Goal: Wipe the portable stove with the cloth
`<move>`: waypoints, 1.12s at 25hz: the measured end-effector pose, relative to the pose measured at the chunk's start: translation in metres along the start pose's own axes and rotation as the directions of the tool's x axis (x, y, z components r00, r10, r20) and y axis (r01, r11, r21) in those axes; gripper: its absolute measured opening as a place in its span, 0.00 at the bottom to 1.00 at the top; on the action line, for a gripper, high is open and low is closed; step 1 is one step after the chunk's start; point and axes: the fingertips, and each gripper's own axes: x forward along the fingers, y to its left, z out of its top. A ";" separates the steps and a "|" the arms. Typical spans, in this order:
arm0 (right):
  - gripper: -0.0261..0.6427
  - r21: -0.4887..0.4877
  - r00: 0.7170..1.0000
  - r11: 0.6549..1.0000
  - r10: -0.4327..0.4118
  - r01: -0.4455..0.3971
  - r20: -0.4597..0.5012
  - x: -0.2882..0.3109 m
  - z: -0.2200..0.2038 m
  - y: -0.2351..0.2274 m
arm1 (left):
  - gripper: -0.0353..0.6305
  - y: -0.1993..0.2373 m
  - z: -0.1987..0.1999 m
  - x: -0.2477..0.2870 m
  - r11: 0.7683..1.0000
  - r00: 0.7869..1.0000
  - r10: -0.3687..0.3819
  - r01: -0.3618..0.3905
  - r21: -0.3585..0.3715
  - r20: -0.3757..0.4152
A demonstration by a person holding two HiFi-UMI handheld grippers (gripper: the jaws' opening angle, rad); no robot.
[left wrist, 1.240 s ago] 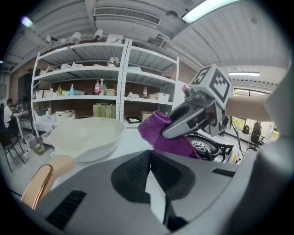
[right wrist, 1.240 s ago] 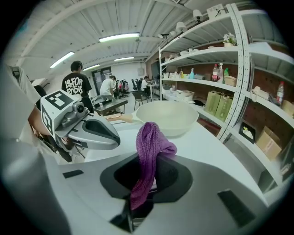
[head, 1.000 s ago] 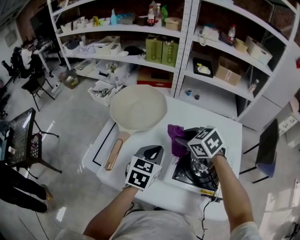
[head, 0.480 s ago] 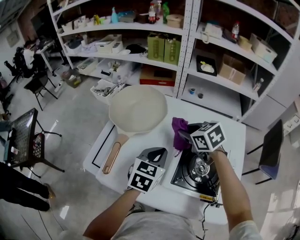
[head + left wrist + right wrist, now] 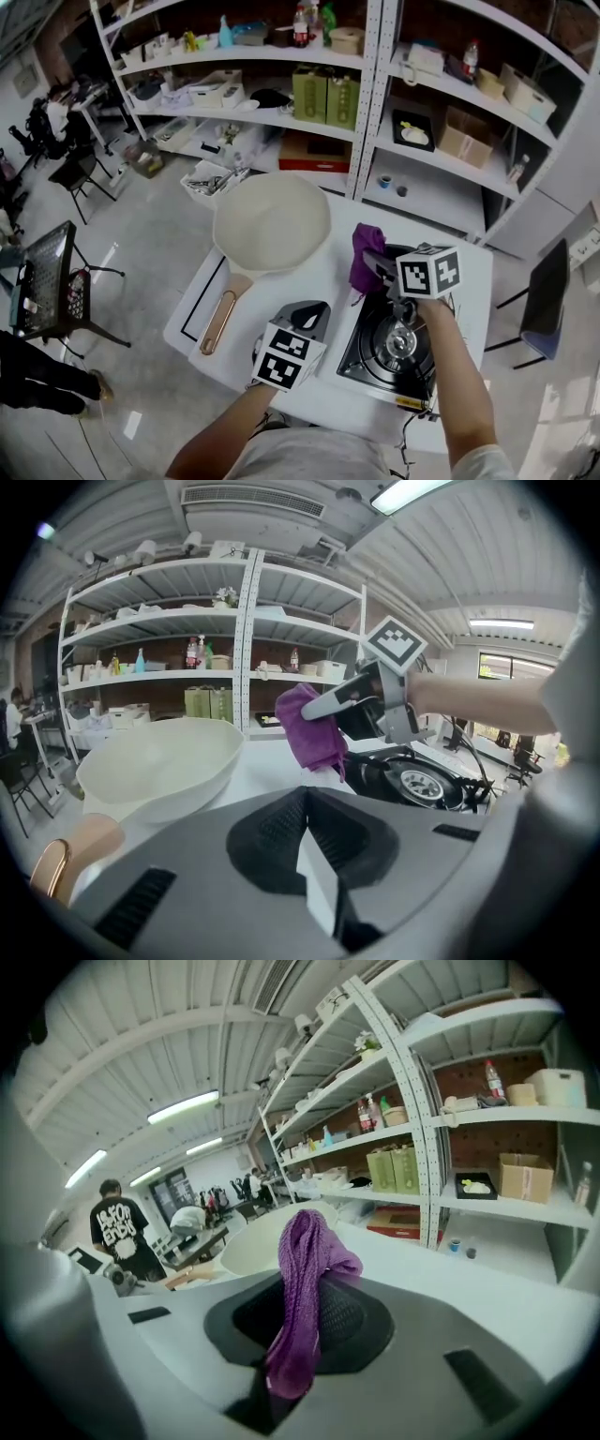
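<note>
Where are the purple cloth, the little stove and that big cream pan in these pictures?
cloth (image 5: 365,258), head view, middle of the hanging fold.
stove (image 5: 373,354), head view, black top left of the burner.
pan (image 5: 270,223), head view, middle of its bowl.

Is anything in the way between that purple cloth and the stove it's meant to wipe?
Nothing visible. The right gripper holds the cloth at the stove's far-left corner; the pan sits off to the left.

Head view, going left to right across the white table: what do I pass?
Pan handle → left tool → portable stove. The purple cloth overlaps the stove, so it is left out.
</note>
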 end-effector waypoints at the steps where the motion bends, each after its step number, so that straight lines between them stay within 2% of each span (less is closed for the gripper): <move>1: 0.14 0.041 0.999 0.999 0.014 -0.015 0.040 -0.004 0.005 0.001 | 0.06 0.000 -0.001 0.000 1.000 1.000 -0.002 0.002 0.000 -0.002; 3: 0.14 0.098 0.992 0.995 0.024 -0.036 0.121 -0.014 0.019 0.002 | 0.06 0.000 -0.002 0.000 1.000 1.000 -0.007 0.007 0.000 -0.005; 6: 0.14 0.114 0.980 0.993 0.013 -0.037 0.198 -0.028 0.036 0.005 | 0.06 0.000 -0.002 -0.001 1.000 1.000 -0.017 0.017 0.004 -0.005; 11: 0.14 0.102 0.974 0.995 -0.029 0.006 0.224 -0.053 0.036 0.014 | 0.06 0.000 -0.003 -0.003 0.999 0.999 -0.037 0.037 0.012 0.002; 16: 0.14 0.047 0.968 0.997 -0.066 0.056 0.240 -0.083 0.042 0.034 | 0.06 -0.005 -0.001 -0.007 0.997 0.998 -0.070 0.069 0.025 0.010; 23: 0.14 -0.111 0.984 0.986 -0.104 0.121 0.147 -0.101 0.054 0.041 | 0.06 -0.011 0.004 -0.008 0.994 0.994 -0.101 0.100 0.041 0.029; 28: 0.14 -0.255 0.995 0.962 -0.099 0.093 -0.011 -0.083 0.051 0.027 | 0.06 -0.013 0.007 -0.003 0.994 0.995 -0.101 0.100 0.035 0.021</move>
